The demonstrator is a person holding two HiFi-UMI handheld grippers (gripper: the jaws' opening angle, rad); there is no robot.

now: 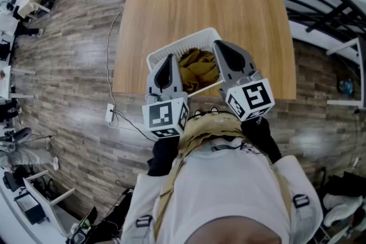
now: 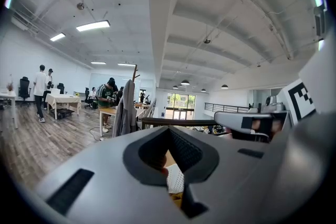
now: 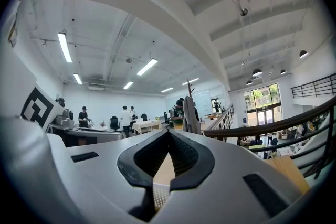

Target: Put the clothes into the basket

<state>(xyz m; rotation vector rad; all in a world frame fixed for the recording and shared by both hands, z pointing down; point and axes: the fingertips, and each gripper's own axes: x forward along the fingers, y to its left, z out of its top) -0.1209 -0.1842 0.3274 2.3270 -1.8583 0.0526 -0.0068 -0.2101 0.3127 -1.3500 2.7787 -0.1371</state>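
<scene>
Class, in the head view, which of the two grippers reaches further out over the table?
The right gripper: its tip shows by the basket's far right corner, while the left gripper's tip sits lower in the picture, nearer the person.

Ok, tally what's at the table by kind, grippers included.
Basket: 1
Mustard cloth pile, in the basket: 1
Grippers: 2 (left gripper, right gripper)
Total: 4
</scene>
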